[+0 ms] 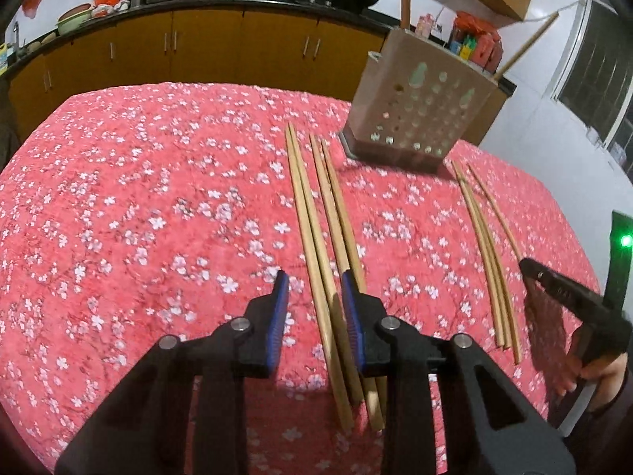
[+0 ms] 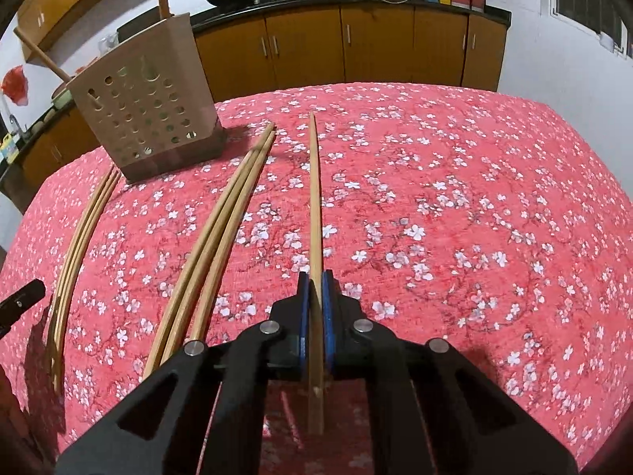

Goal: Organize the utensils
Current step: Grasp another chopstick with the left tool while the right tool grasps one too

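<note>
A perforated beige utensil holder (image 1: 419, 107) stands at the far side of the table with chopsticks poking out; it also shows in the right wrist view (image 2: 150, 107). Several wooden chopsticks (image 1: 320, 237) lie on the red floral cloth. My left gripper (image 1: 314, 289) is open, its jaws either side of the near ends of that group. A second group of chopsticks (image 1: 484, 245) lies to the right. My right gripper (image 2: 315, 289) is shut on a single chopstick (image 2: 314, 198), which points away along the table. A group of three chopsticks (image 2: 221, 233) lies to its left.
The table is covered by a red cloth with white blossoms (image 1: 138, 217). Brown kitchen cabinets (image 2: 356, 47) with woks and bottles on the counter run behind. The right gripper shows at the right edge of the left wrist view (image 1: 569, 301).
</note>
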The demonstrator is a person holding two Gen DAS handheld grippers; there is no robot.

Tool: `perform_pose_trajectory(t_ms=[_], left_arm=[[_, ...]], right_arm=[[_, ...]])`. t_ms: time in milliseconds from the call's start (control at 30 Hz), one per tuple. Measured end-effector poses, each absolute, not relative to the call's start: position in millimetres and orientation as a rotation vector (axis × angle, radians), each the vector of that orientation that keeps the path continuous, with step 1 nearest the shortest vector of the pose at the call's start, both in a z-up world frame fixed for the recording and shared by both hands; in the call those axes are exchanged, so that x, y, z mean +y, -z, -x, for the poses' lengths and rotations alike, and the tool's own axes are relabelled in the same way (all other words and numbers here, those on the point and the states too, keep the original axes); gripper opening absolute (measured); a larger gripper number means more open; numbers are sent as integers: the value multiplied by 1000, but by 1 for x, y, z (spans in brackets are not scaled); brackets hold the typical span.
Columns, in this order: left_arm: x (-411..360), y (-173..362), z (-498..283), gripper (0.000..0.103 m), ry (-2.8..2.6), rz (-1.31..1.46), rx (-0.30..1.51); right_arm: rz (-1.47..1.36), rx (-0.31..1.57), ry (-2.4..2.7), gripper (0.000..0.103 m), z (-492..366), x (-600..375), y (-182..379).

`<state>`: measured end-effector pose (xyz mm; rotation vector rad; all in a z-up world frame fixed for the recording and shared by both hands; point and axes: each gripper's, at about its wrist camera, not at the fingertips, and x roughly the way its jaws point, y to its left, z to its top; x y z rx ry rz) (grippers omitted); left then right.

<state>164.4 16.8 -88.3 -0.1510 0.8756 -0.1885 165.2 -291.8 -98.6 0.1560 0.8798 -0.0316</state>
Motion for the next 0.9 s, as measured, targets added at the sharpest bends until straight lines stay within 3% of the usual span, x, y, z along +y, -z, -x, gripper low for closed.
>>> perform_pose_trajectory(t_ms=[100,533,633,900], left_arm=[[14,94,-164,20,184,130,900],[5,101,-170,17,136,73,900],[5,103,-174,9,114,61,895],[30,102,-197,8,50,78,891]], right_arm=[[-157,880,29,8,-164,-292,98],[-115,876,0,8,-163,-284,98],[-107,874,-9,8,-163,-281,98],[-103,866,10,8,-167,-284,99]])
